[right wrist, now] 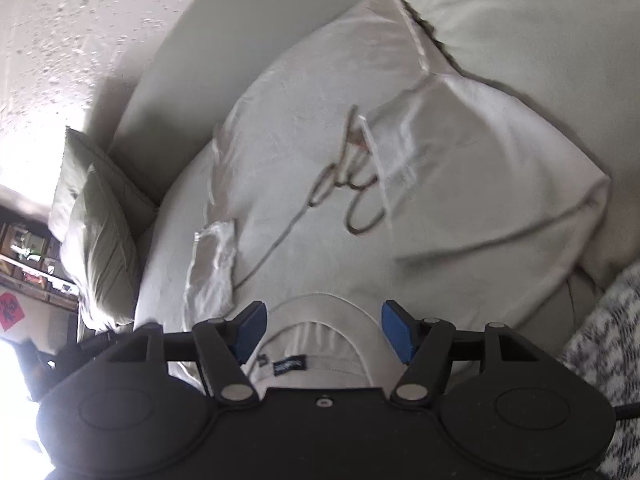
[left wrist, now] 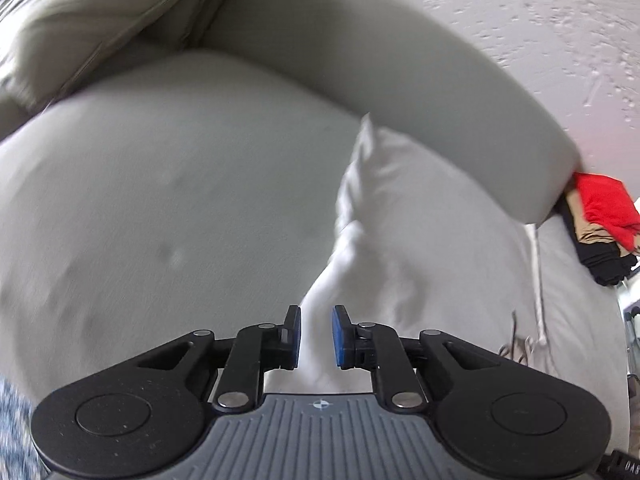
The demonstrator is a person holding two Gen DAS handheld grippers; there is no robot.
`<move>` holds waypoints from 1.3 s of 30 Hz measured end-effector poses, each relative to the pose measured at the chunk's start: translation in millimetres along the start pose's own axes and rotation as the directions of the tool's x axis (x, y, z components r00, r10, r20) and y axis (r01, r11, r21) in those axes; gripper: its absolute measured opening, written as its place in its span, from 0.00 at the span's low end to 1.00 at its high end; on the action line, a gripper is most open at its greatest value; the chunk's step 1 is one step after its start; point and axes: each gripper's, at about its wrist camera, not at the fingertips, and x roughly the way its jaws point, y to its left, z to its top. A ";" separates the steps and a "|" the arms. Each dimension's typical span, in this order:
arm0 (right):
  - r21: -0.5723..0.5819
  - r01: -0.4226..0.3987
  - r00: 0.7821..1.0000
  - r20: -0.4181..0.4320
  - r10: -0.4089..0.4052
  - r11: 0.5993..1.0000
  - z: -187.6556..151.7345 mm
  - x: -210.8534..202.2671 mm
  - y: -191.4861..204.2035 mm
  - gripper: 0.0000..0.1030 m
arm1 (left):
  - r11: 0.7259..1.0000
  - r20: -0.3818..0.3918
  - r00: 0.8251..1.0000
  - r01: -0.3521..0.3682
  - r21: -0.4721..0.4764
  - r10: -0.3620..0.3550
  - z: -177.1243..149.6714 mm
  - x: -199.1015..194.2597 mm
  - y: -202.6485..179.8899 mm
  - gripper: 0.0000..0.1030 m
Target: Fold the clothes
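white shirt spread on grey sofa, collar nearest right gripper | left gripper: jaws narrow, shirt fold between them, grip unclear | right gripper: jaws wide over collar | red cloth far end

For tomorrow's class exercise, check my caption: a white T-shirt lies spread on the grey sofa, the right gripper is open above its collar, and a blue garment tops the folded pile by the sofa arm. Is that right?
One detail is wrong: the garment topping the folded pile is red, not blue, as the left wrist view shows. The rest stands: the white T-shirt lies spread on the grey sofa, and the right gripper is open above its collar.
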 end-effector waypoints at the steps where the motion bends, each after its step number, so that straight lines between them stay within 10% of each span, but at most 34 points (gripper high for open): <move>1: -0.016 -0.004 1.000 0.007 0.004 1.000 1.6 1.6 2.0 0.52 | 1.000 0.004 1.000 0.009 0.016 -0.009 6.0 8.7 -6.7 0.13; 3: -0.040 -0.004 1.000 0.013 0.004 0.999 4.3 6.7 3.8 0.40 | 0.999 -0.009 1.000 0.022 0.039 -0.022 15.7 32.0 -17.9 0.12; 15: -0.085 -0.002 0.999 -0.034 -0.001 0.996 10.9 25.0 -5.2 0.36 | 0.988 -0.101 0.989 -0.098 0.117 0.110 47.6 166.8 -42.6 0.10; 27: -0.091 0.040 0.993 0.113 -0.030 0.995 27.8 -3.2 0.3 0.36 | 0.968 -0.067 0.989 -0.115 0.222 0.133 16.9 78.1 -7.6 0.15; 31: -0.086 0.257 0.941 0.247 -0.230 0.963 56.1 5.3 -11.9 0.36 | 0.947 -0.091 0.974 -0.175 0.270 0.206 -3.1 66.9 1.9 0.12; 39: -0.217 0.489 0.871 0.169 -0.460 0.845 33.7 8.4 -30.0 0.35 | 0.906 -0.063 0.959 -0.236 0.352 0.275 -48.2 29.0 15.7 0.12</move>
